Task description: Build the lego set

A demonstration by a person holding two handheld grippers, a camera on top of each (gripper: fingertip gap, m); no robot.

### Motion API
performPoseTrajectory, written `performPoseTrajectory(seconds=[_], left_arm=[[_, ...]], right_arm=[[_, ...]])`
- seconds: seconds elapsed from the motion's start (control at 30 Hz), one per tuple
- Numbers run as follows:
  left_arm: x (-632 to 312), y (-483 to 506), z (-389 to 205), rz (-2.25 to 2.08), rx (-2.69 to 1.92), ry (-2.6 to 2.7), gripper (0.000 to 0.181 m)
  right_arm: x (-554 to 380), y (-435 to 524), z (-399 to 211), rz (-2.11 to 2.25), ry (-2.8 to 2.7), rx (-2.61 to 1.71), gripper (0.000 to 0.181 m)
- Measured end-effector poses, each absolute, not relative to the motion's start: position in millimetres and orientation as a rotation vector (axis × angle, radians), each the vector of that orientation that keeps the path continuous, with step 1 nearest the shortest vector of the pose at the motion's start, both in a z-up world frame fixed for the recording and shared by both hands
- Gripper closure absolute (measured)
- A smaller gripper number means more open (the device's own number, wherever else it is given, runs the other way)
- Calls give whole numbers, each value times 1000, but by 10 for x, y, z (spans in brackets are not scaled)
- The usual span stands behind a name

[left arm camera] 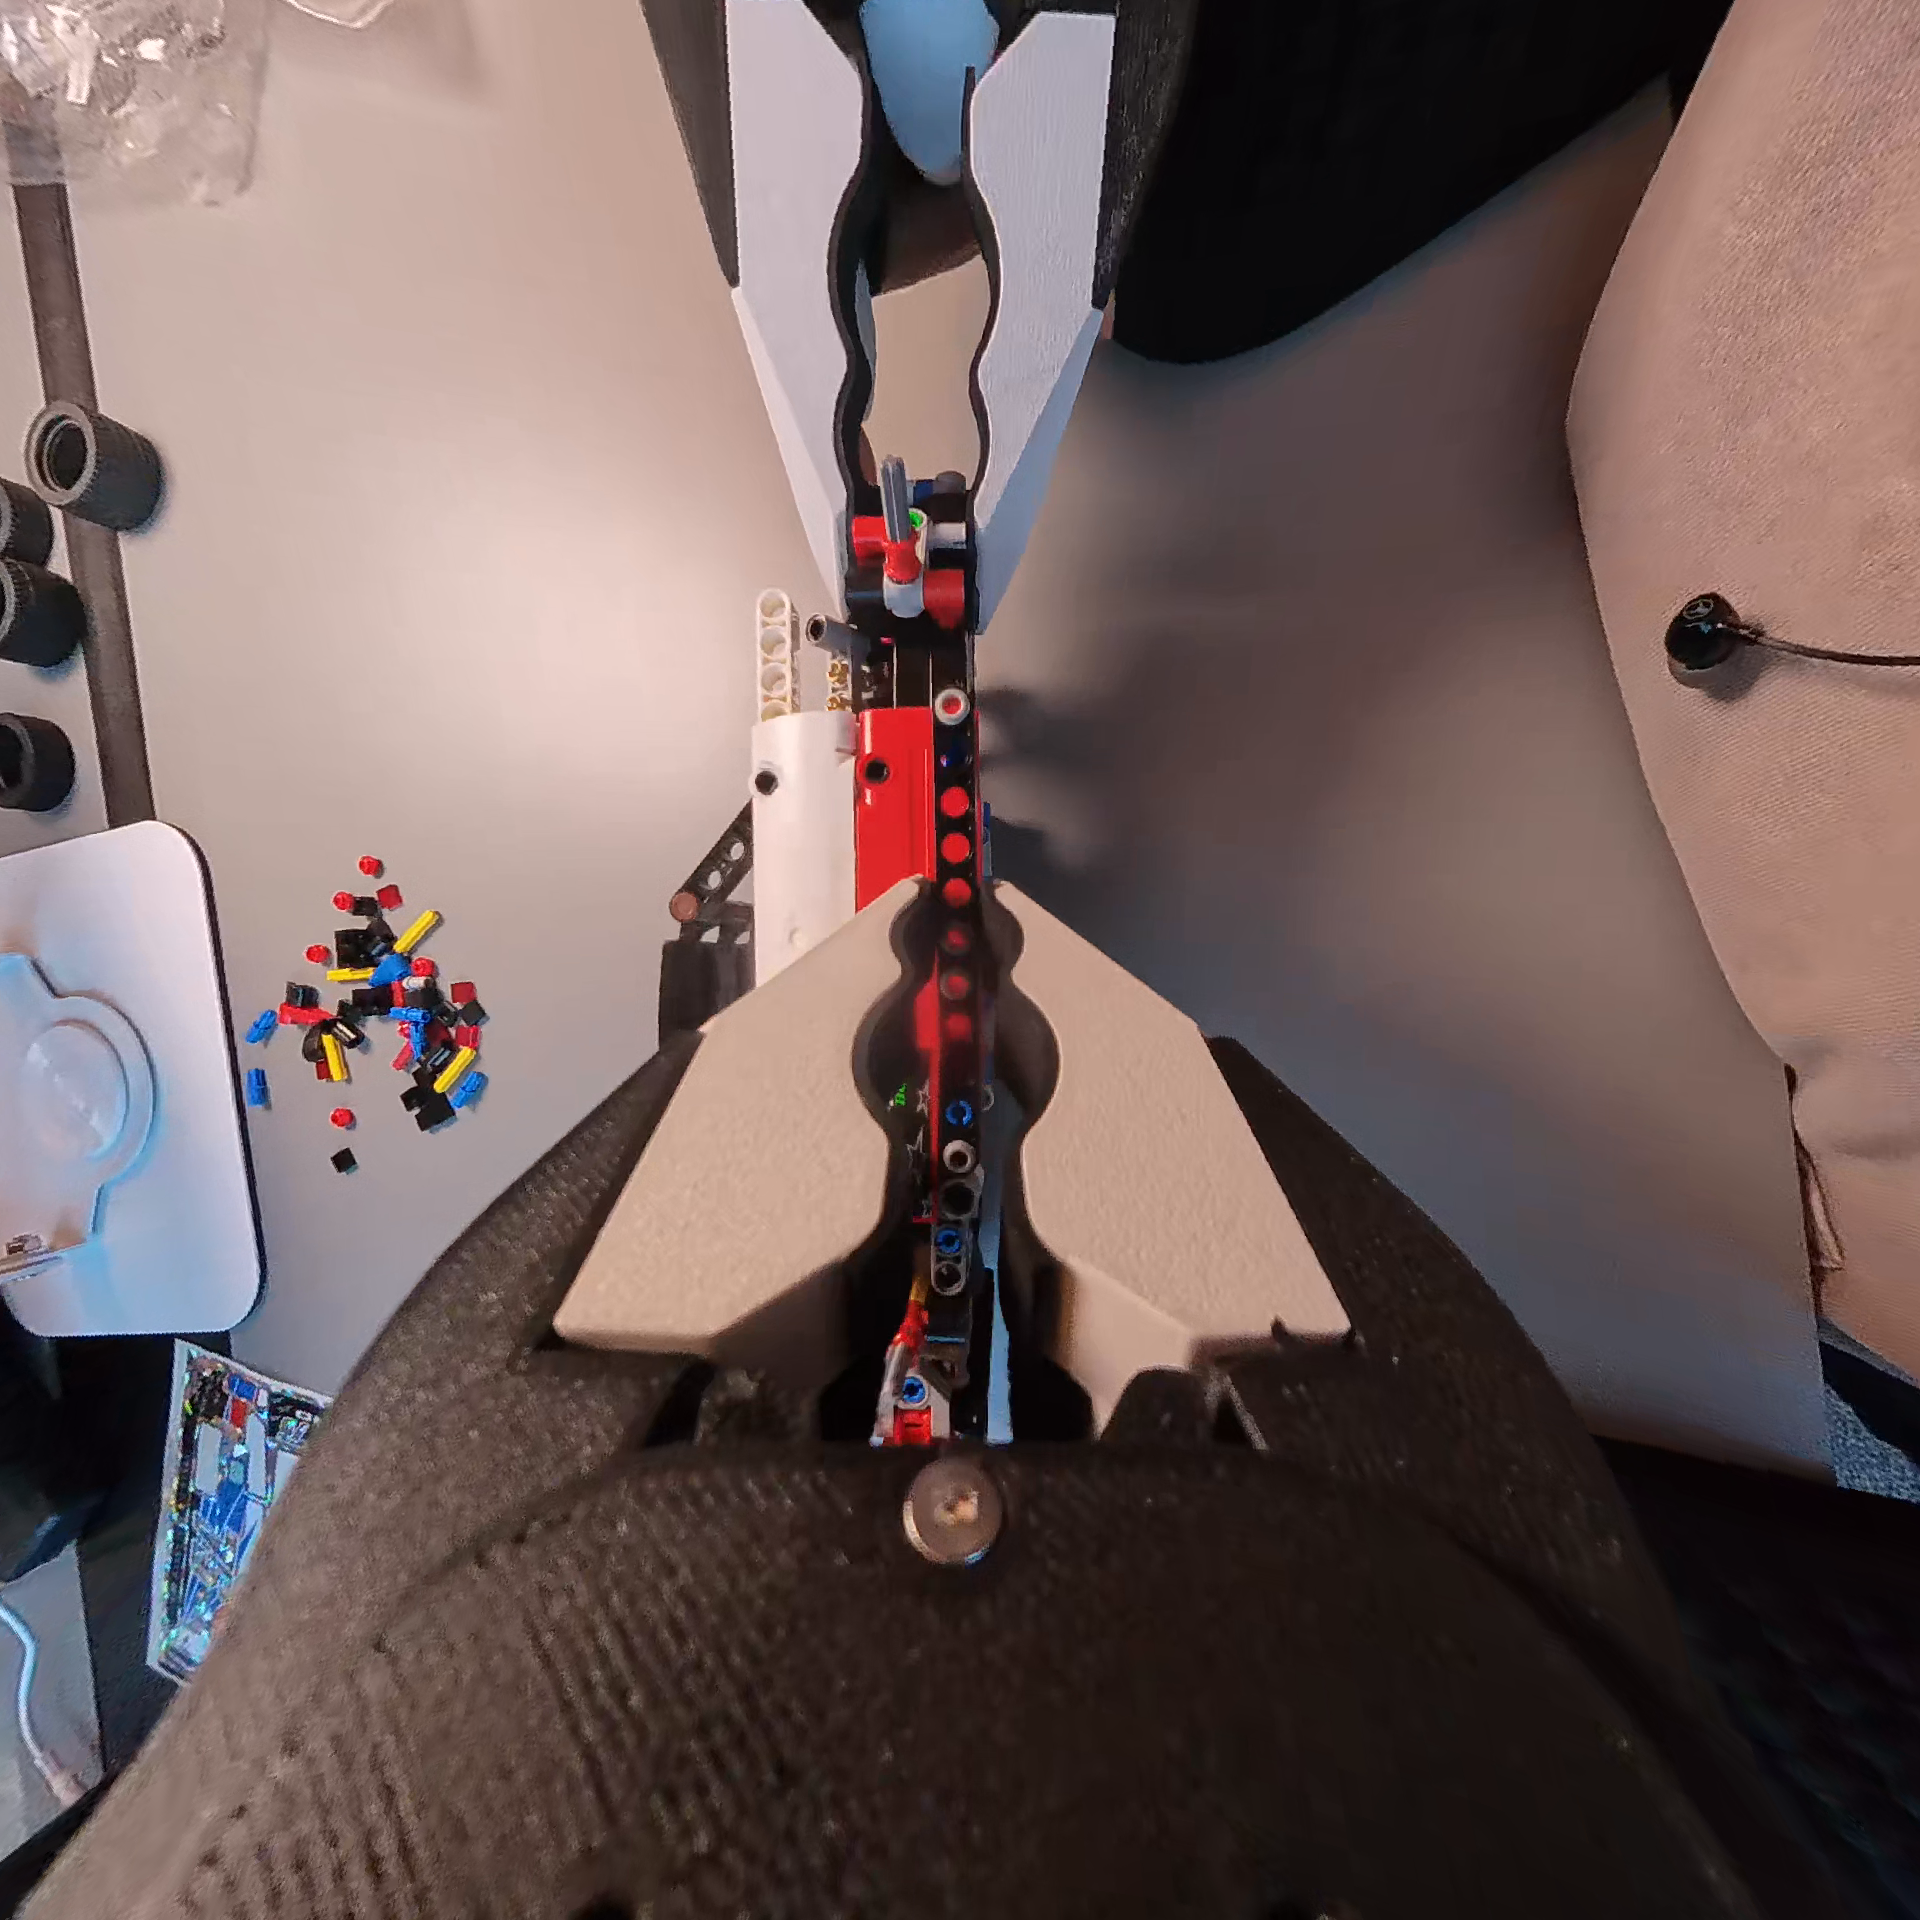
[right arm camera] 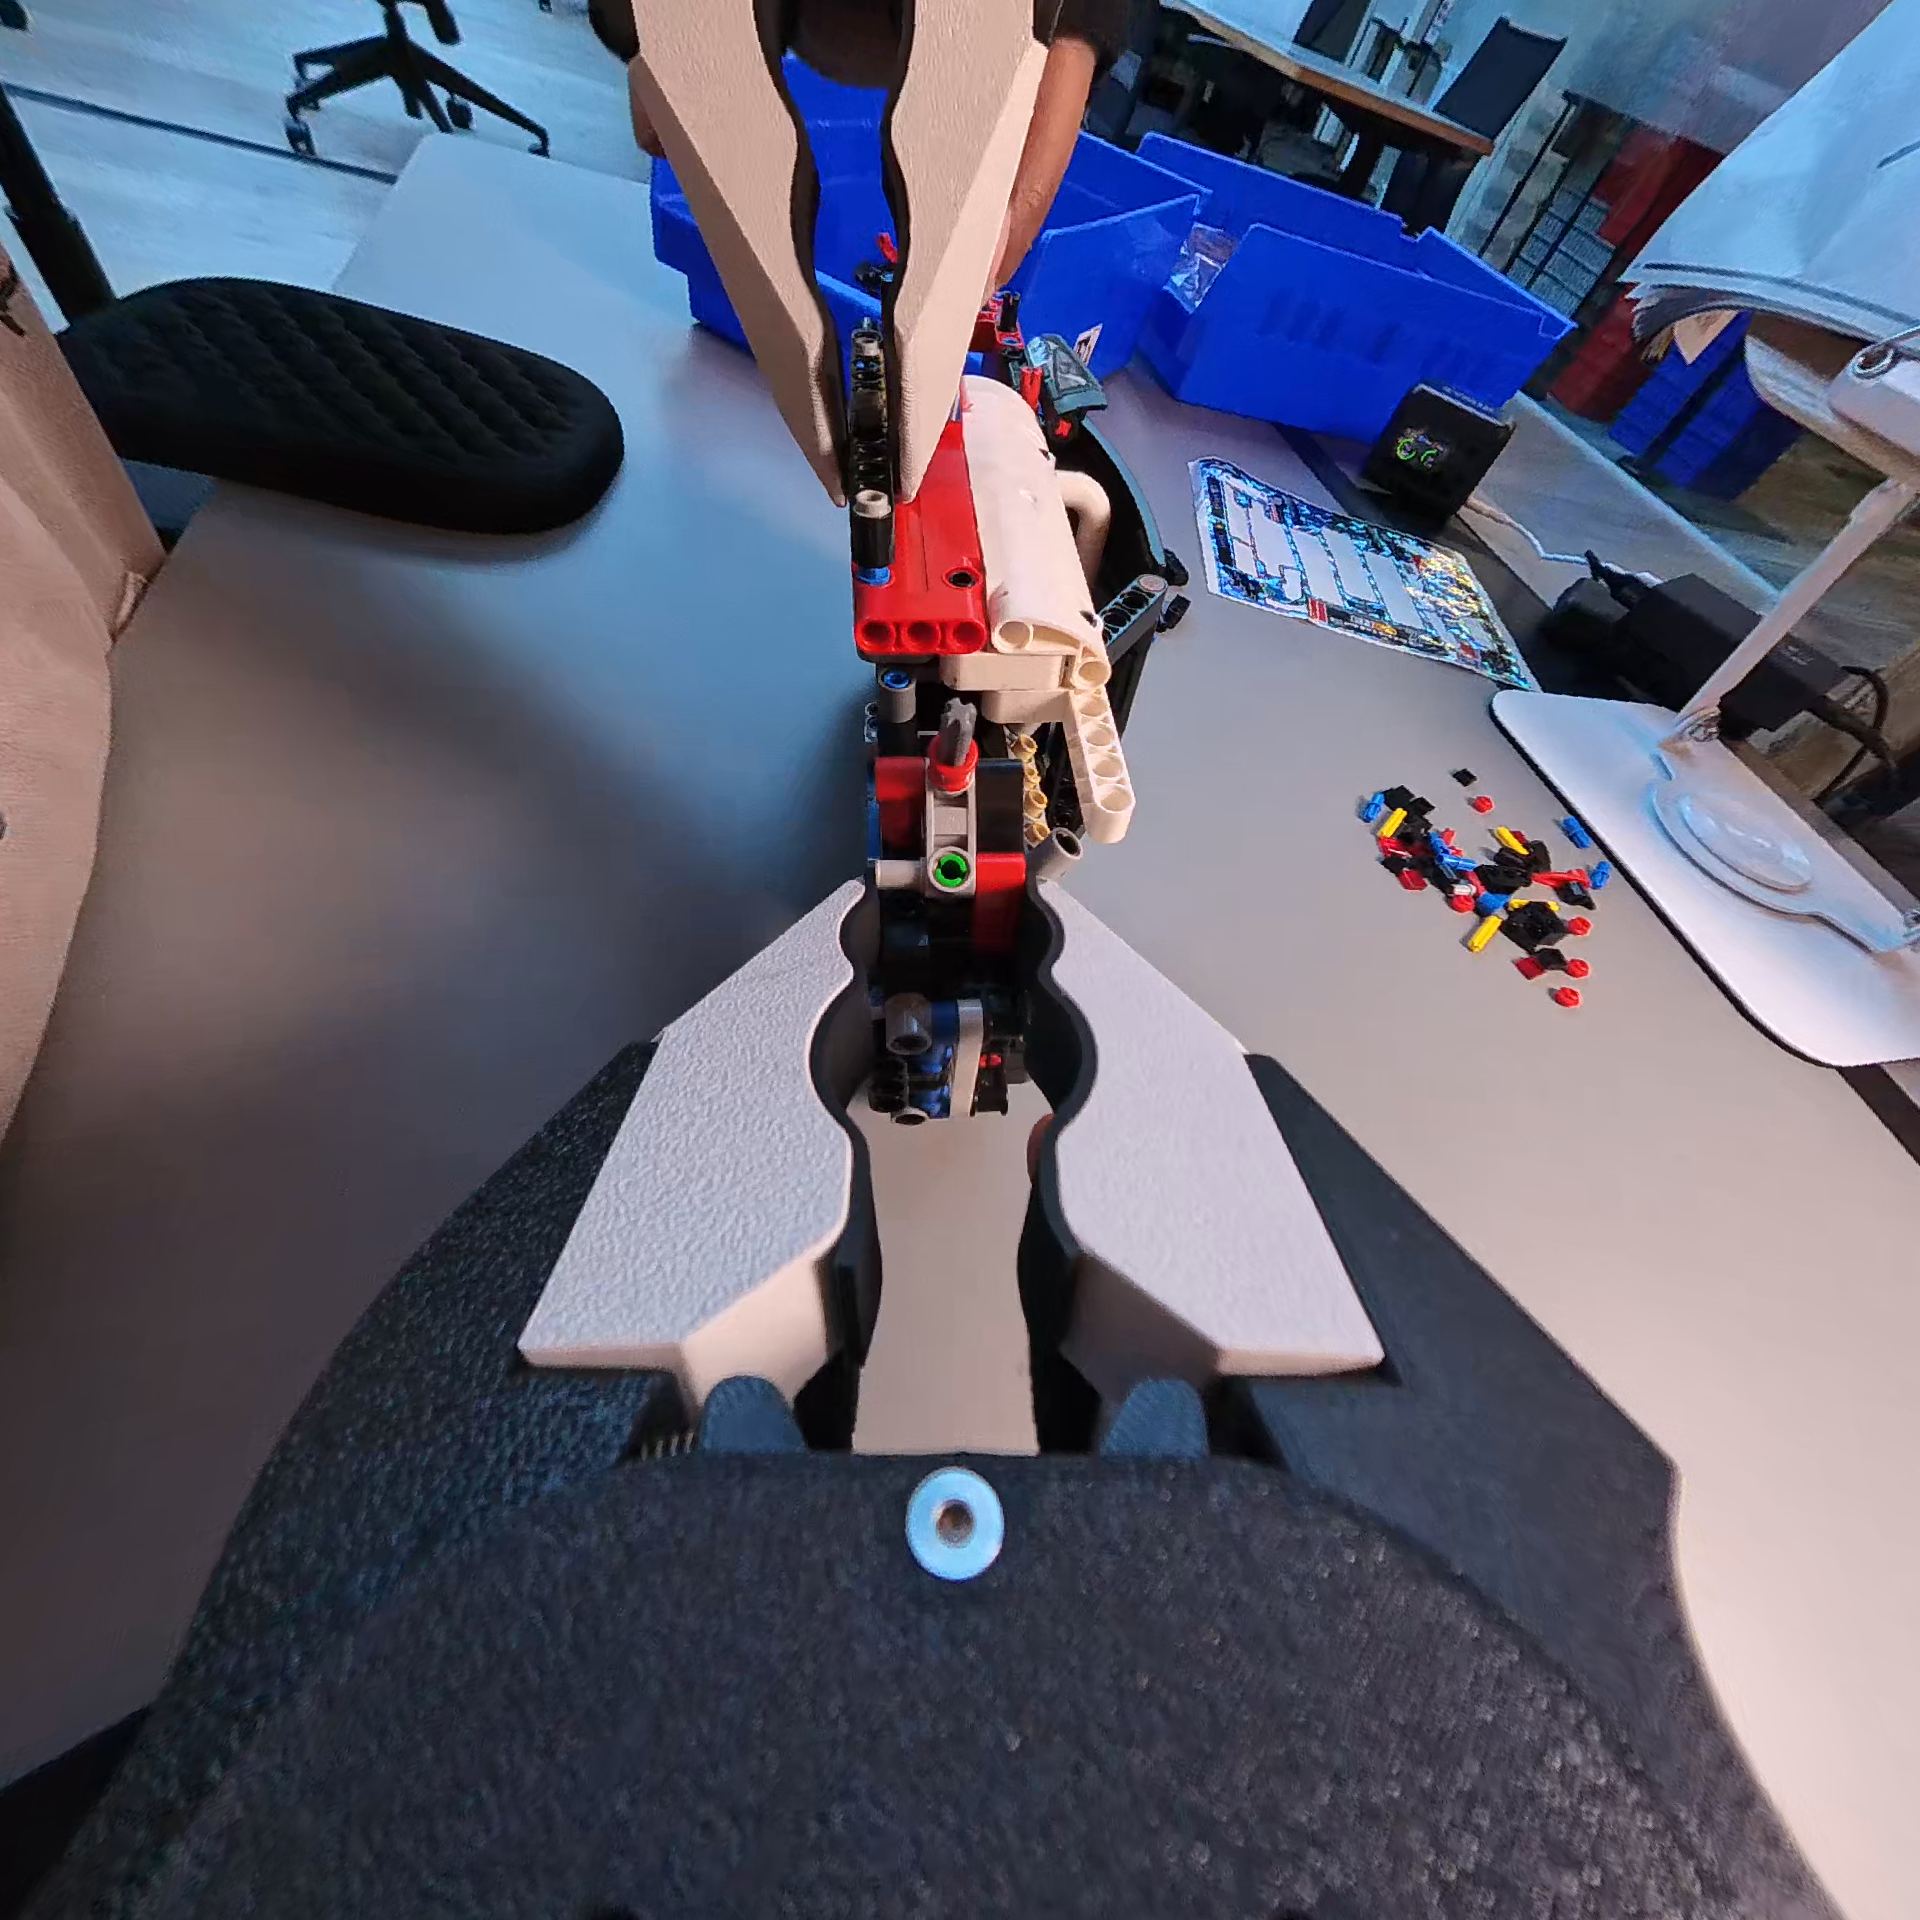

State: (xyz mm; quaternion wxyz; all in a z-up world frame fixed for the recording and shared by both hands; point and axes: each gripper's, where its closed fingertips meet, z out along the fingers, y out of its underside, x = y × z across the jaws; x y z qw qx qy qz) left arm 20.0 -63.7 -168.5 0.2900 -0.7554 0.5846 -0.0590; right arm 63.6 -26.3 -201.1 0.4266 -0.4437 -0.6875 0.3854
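A red, white and black Lego Technic model (left arm camera: 894, 800) is held over the grey table (left arm camera: 468, 540) between both grippers. My left gripper (left arm camera: 956, 894) is shut on the model's long black beam with red pins. My right gripper (left arm camera: 914, 592) grips the far end, where a grey and red lever assembly sits. In the right wrist view my right gripper (right arm camera: 951, 894) is shut around that end of the model (right arm camera: 925, 561), by a green pin. My left gripper (right arm camera: 873, 488) comes down from above and pinches the black beam. The model's underside is hidden.
A pile of small red, blue, yellow and black loose parts (left arm camera: 384, 1008) (right arm camera: 1486, 873) lies beside a white lamp base (left arm camera: 135, 1081) (right arm camera: 1714, 862). A sticker sheet (right arm camera: 1351, 571), blue bins (right arm camera: 1351, 312), black tyres (left arm camera: 62, 582) and a black cushion (right arm camera: 332, 400) ring the table. One gripper's finger ends stand about 8 cm off the other's.
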Motion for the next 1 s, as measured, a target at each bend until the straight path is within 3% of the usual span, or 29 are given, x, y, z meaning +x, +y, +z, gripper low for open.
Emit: performPoseTrajectory(seconds=[0.17,0.7,1.0], left_arm=[[307,-607,-1560,-255,-1956,1449,169],[350,-558,-1696,-191,-2178,1583,177],[343,-449,-1516,-283,-2084,1457,168]], right_arm=[[619,-265,-1997,969,-1726,-1119,159],[613,-259,-2014,944,-1733,-1160,159],[610,-215,-2000,983,-1713,-1214,159]])
